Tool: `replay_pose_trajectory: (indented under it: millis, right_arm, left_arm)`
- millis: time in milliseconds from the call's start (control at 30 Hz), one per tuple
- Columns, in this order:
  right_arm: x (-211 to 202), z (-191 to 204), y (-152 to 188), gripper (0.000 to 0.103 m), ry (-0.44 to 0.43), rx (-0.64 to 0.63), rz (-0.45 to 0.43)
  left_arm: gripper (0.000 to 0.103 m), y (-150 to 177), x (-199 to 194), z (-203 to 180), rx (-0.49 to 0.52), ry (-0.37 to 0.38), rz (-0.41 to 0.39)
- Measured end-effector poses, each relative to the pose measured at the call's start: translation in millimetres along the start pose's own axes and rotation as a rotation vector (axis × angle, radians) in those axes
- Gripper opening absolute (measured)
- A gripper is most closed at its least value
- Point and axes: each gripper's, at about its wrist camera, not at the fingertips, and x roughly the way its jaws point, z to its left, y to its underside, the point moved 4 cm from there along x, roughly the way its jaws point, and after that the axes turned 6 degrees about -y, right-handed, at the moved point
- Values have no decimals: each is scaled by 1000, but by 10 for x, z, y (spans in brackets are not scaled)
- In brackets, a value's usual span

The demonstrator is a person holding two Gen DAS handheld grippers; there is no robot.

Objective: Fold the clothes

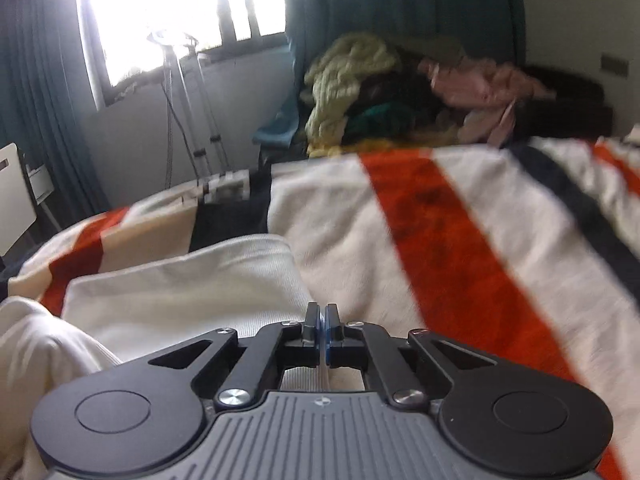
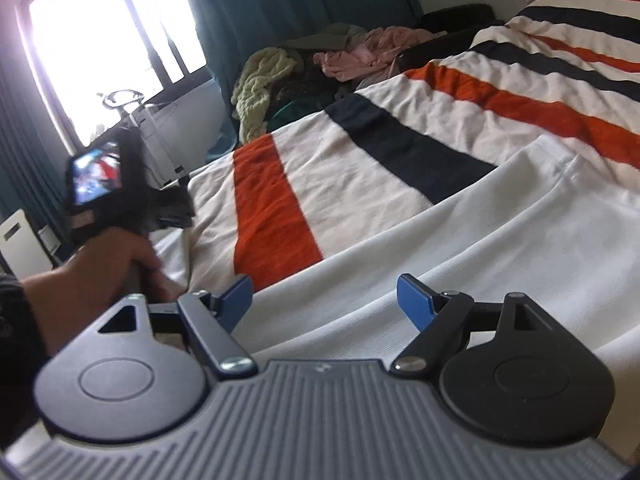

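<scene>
A white garment [image 2: 460, 240] lies spread across the near part of a bed covered by a striped blanket [image 2: 280, 208] in cream, orange and navy, which gives it a broad flat surface for folding. In the left wrist view the left gripper [image 1: 322, 316] has its jaws drawn together, the blue pads meeting with no gap, just over the white cloth near a folded-over edge; whether a thin layer of fabric is pinched between them cannot be made out, since the mechanism hides the cloth right under the tips. The right gripper [image 2: 326, 304] stands with its jaws wide apart, the white garment lying between and below the blue fingers [image 2: 416, 300] without being pressed, as though poised to take its own hold on the near hem. The right view also shows the person's left hand [image 2: 108, 264] wrapped round the handle of the other tool at the garment's left end, so the two tools sit well apart, probably to lift a wide edge evenly. Beyond the bed, a heap of unfolded clothes [image 2: 304, 76] waits near the teal curtain [image 2: 280, 0].
</scene>
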Motion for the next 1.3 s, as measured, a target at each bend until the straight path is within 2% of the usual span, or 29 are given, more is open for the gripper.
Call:
replay_pose_trajectory:
  millis: [67, 133, 200, 333, 467, 567, 633, 767, 833, 867, 900, 1000, 1133, 1233, 1300]
  right_arm:
    - [-29, -48, -38, 81, 10, 17, -11]
    - [-54, -102, -68, 81, 21, 40, -22]
    - [-80, -146, -102, 81, 14, 57, -44]
    - [-169, -210, -191, 81, 21, 58, -112]
    - [-223, -352, -239, 81, 49, 98, -138]
    - [-284, -504, -263, 81, 84, 148, -168]
    - [-332, -624, -271, 83, 105, 195, -191]
    - [-412, -760, -280, 83, 84, 266, -233]
    - [-411, -746, -287, 83, 68, 266, -236]
    - [-408, -738, -291, 83, 59, 266, -236]
    - [-405, -729, -295, 83, 50, 266, -236]
    - [-381, -696, -297, 83, 15, 264, -220]
    - [-315, -719, -274, 83, -118, 372, -160]
    - [-192, -736, -258, 82, -261, 510, -61]
    - [-166, -749, -269, 82, -330, 590, -41]
  left_arm:
    - [1, -132, -219, -21, -13, 40, -42]
    - [1, -232, -474, -138, 25, 93, -95]
    - [1, -294, -734, -272, 38, 168, -153]
    - [1, -339, -1227, -537, -42, 360, -230]
    - [1, -244, -1655, -930, -46, 506, -235]
    - [0, -109, -1823, -1160, -40, 570, -215]
    - [0, -15, -1841, -1221, -16, 555, -195]
    - [9, 136, -1764, -1030, -59, 536, -96]
    - [21, 215, -1827, -855, -56, 547, -85]
    - [41, 253, -1867, -741, -47, 541, -86]
    - [56, 299, -1904, -592, -42, 523, -94]
    - [65, 499, -2117, -103, -52, 470, -96]
    - [74, 843, -2427, 532, -90, 387, -61]
    - [78, 1131, -2713, 979, -100, 305, -80]
    - [80, 1320, -2840, 1190, -108, 263, -89]
